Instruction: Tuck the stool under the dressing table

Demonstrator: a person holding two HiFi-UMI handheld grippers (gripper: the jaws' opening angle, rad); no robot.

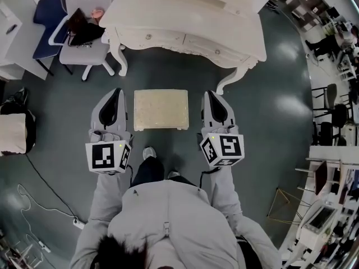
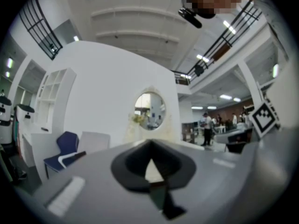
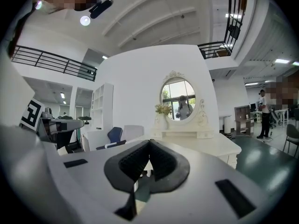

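A cream padded stool (image 1: 161,109) stands on the dark floor just in front of the white dressing table (image 1: 185,21), outside the gap between the table's curved legs. My left gripper (image 1: 114,96) hangs close beside the stool's left edge, shut and empty. My right gripper (image 1: 213,97) hangs close beside the stool's right edge, also shut with nothing in it. Whether either touches the stool I cannot tell. In the right gripper view the dressing table (image 3: 205,141) with its oval mirror (image 3: 178,99) lies ahead past the closed jaws. The left gripper view shows the mirror (image 2: 149,111) too.
A grey chair (image 1: 87,32) with a dark bag and a blue chair (image 1: 47,18) stand left of the table. A cable and power strip (image 1: 76,223) lie on the floor at lower left. Desks and shelving (image 1: 331,206) crowd the right side. People stand far off.
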